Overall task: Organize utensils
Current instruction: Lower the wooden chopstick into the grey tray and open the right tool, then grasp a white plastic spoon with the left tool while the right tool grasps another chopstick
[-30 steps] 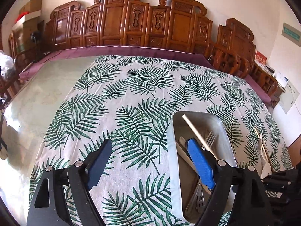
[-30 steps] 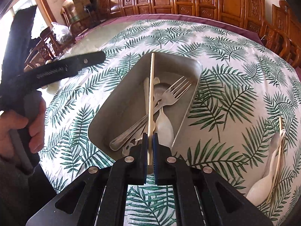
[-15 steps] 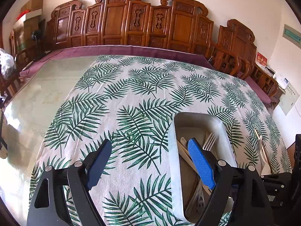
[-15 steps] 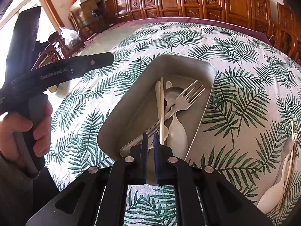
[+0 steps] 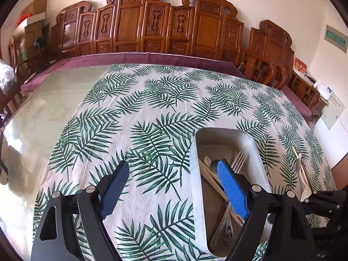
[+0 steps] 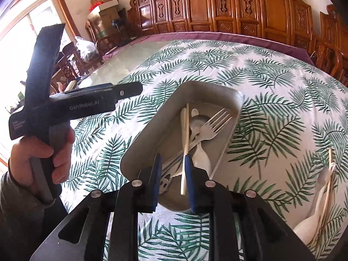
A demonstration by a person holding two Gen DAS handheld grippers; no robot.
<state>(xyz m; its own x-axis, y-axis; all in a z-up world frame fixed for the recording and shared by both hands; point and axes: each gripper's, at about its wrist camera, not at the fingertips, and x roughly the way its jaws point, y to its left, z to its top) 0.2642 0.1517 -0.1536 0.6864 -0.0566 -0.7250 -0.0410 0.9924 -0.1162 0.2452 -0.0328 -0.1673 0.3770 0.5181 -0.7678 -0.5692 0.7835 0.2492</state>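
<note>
A grey metal tray [image 6: 148,137] [image 5: 258,152] sits on the leaf-print tablecloth. In it lie a pale chopstick [image 6: 186,139], a steel fork [image 6: 212,124], a white spoon [image 6: 202,154] and other utensils. My right gripper [image 6: 171,165] is open over the tray's near end, and the chopstick lies loose beside its right finger. My left gripper [image 5: 171,184] is open and empty, with its right finger over the tray. On the cloth to the right lie another white spoon [image 6: 313,224] and chopstick [image 6: 329,182], also in the left wrist view [image 5: 301,169].
Carved wooden chairs [image 5: 139,24] line the table's far side. The bare glass tabletop [image 5: 43,113] lies left of the cloth. The left hand-held gripper's body [image 6: 71,104] shows at the left of the right wrist view.
My right gripper has lowered the chopstick into the tray and opened, letting it go. The left gripper has hardly moved.
</note>
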